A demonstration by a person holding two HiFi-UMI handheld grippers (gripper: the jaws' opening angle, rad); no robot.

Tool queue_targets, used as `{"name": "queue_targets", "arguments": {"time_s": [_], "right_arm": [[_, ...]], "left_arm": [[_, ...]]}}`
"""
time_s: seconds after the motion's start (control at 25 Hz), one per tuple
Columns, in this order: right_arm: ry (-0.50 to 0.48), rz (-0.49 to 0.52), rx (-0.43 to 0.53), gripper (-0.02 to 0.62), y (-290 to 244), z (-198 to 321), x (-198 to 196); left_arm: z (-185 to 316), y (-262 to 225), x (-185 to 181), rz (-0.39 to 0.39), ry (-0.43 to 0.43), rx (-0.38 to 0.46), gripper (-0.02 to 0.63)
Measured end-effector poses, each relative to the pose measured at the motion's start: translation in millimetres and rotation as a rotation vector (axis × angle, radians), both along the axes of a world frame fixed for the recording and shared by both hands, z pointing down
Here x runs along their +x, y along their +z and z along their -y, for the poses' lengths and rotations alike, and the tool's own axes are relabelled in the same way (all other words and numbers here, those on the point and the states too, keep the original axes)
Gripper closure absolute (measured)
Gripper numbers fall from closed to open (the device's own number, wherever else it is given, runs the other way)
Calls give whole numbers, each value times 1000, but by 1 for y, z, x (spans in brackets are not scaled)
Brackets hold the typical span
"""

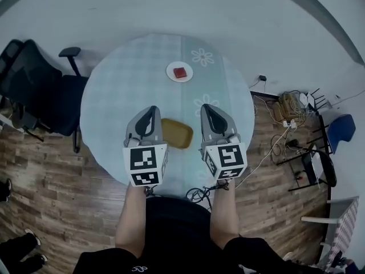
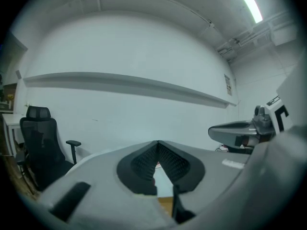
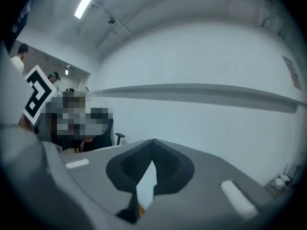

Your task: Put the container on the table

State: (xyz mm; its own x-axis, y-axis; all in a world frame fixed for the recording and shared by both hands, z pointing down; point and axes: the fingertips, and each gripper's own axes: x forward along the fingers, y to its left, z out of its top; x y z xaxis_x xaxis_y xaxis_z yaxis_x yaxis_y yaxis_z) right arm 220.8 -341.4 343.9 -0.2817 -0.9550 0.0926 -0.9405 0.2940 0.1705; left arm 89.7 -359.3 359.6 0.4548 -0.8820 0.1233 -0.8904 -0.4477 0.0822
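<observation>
Left hand-held gripper and right hand-held gripper hang side by side over the near part of the table, both pointing to the far side. In the left gripper view the left hand-held gripper has its jaw tips pressed together with nothing between them. The right hand-held gripper is drawn closed the same way in its own view and is just as empty.

The round table wears a pale checked cloth with flower prints. A black office chair stands on the wooden floor at the table's left edge.

The container, a shallow yellow-brown tray, lies flat and open side up on the near part of the table, between the two hand-held grippers. Its long axis seems to run left to right, though its left end is hidden behind the left one.

Farther off, near the table's middle, sits a small white plate carrying a red block.
</observation>
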Motion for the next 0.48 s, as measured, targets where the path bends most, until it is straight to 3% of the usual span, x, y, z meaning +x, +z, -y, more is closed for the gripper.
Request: {"name": "queue_targets", "arguments": {"time_s": [0.48], "right_arm": [[16, -2, -28, 585, 7, 5, -6]], "left_arm": [[2, -5, -20, 30, -37, -5, 606]]}}
